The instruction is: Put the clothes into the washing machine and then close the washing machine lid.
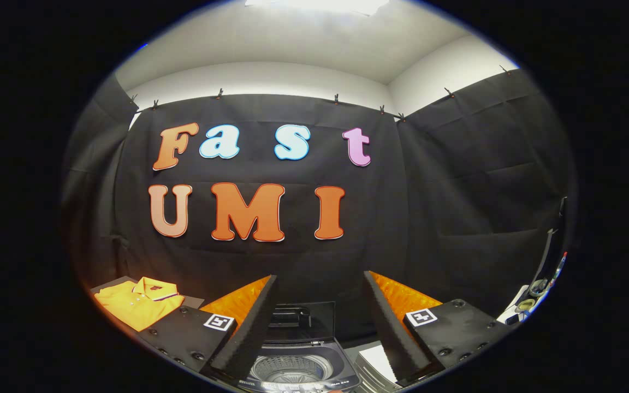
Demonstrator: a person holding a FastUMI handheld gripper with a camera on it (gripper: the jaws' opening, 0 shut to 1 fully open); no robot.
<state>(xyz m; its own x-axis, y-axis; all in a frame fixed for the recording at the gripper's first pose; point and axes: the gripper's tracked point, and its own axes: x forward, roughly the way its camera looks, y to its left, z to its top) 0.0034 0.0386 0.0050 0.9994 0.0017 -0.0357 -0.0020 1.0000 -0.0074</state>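
A folded yellow polo shirt [138,302] with a dark-trimmed collar lies on a dark surface to the left of my left finger. A small top-loading washing machine [295,368] stands just ahead of my fingers, between them, with its dark lid [302,322] raised upright and the metal drum showing. My gripper [320,297] is open, fingers spread wide with nothing between them. It hovers above and slightly short of the washer.
Black cloth walls close off the booth behind and to the right. A white-topped object [375,363] sits right beside the washer. Some cables and gear [535,292] hang beyond my right finger.
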